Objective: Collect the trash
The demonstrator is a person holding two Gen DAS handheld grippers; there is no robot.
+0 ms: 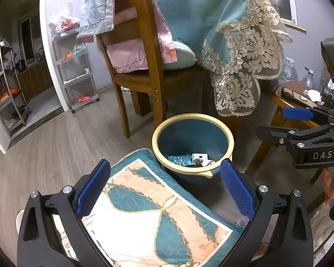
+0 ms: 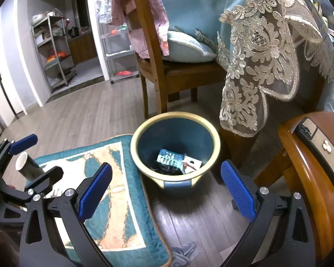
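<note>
Gaping ribbed-pad grippers, round cream-rimmed bin, quilted cushion

Both grippers share one build: the left gripper and right gripper have black angular frames, silver screws at the joints and blue textured fingers. White "DAS" lettering marks the right one's body.
</note>
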